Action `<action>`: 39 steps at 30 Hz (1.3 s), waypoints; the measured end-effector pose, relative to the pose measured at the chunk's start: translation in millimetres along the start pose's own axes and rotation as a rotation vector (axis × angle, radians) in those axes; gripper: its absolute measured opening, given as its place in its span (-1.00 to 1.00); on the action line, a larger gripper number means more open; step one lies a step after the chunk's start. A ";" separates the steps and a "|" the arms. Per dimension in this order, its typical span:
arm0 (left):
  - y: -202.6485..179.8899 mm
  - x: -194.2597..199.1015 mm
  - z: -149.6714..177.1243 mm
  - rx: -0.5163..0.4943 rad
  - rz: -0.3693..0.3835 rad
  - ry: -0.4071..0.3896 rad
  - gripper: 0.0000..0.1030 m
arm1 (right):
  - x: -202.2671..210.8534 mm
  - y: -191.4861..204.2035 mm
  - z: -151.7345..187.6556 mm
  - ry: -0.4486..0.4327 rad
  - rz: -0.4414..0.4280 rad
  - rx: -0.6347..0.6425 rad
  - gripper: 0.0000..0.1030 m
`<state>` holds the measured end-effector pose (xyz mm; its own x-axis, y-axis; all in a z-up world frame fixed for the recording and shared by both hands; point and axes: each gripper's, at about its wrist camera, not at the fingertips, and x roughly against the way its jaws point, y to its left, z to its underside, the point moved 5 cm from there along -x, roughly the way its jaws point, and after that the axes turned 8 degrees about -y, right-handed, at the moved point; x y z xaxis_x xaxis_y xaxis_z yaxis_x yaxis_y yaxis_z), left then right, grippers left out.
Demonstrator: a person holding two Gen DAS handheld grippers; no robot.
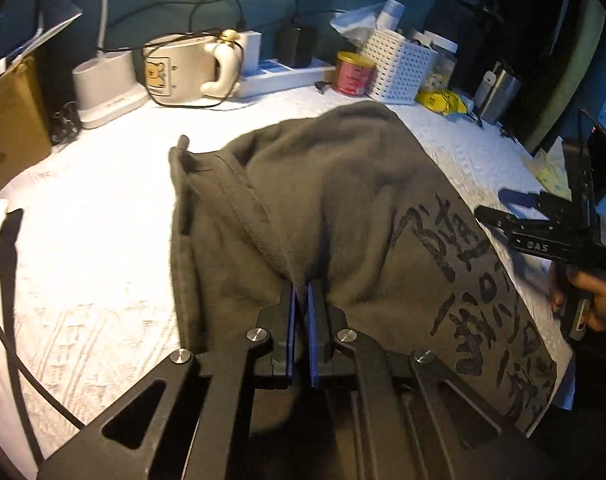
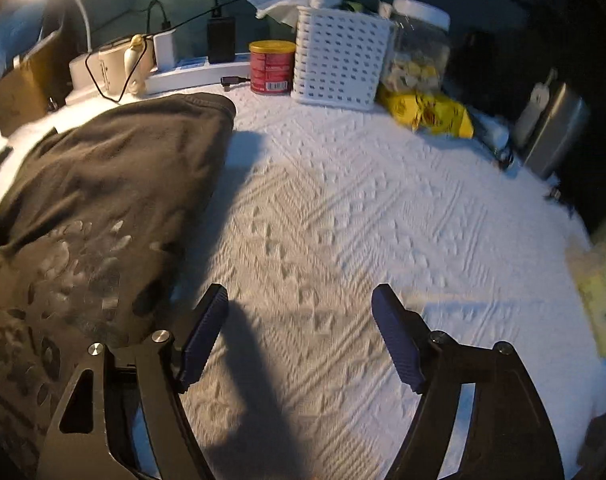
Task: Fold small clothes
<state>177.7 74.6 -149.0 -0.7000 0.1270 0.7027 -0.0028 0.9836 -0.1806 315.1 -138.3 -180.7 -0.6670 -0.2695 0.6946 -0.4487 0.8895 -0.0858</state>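
Left tongs (image 1: 301, 292) pinching grey shirt (image 1: 343, 200), right tongs (image 2: 299, 332) spread apart over white quilt (image 2: 363, 220)

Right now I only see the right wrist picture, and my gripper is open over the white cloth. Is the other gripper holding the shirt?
Observer: Yes. The left gripper is shut on a pinch of the grey shirt.
Operator: Where on the shirt?
Observer: Near the middle, beside the black writing, with folds bunching up toward the gripper.
Operator: Can you see my gripper from there?
Observer: Yes, the right gripper shows at the shirt's right edge, and your hand is wrapped around its handle.
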 end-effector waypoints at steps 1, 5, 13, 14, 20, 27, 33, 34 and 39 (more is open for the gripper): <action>2.9 -0.5 1.0 0.005 -0.003 0.004 -0.91 | 1.3 -3.2 1.8 0.001 -0.005 -0.015 0.50; 6.6 -0.2 4.1 0.024 -0.005 0.016 -0.90 | 11.5 -6.8 3.5 -0.018 -0.009 -0.049 0.50; 5.7 11.4 9.6 0.086 0.034 0.042 -0.86 | 35.2 26.8 7.3 -0.064 -0.187 -0.120 0.50; 4.9 12.8 11.4 0.091 0.051 0.051 -0.86 | 36.0 32.0 9.5 -0.063 -0.196 -0.116 0.50; 0.7 23.4 26.5 0.138 0.127 0.086 -0.86 | 36.1 57.3 25.4 -0.033 -0.220 -0.084 0.50; -5.1 31.0 55.3 0.138 0.153 0.135 -0.86 | 47.3 64.8 37.7 -0.042 -0.180 -0.058 0.50; -4.2 40.8 67.2 0.112 0.178 0.057 -0.86 | 53.1 65.1 45.9 -0.059 -0.147 -0.043 0.50; -4.5 42.1 67.9 0.105 0.170 0.057 -0.86 | 54.6 65.6 47.9 -0.064 -0.136 -0.035 0.50; -12.2 51.7 73.7 0.037 0.079 0.049 -0.86 | 61.4 62.4 55.7 -0.067 -0.120 -0.046 0.50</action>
<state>88.9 59.8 -161.2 -0.6635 0.2113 0.7177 0.0239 0.9648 -0.2620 213.1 -119.9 -183.3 -0.6486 -0.3979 0.6488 -0.5013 0.8648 0.0292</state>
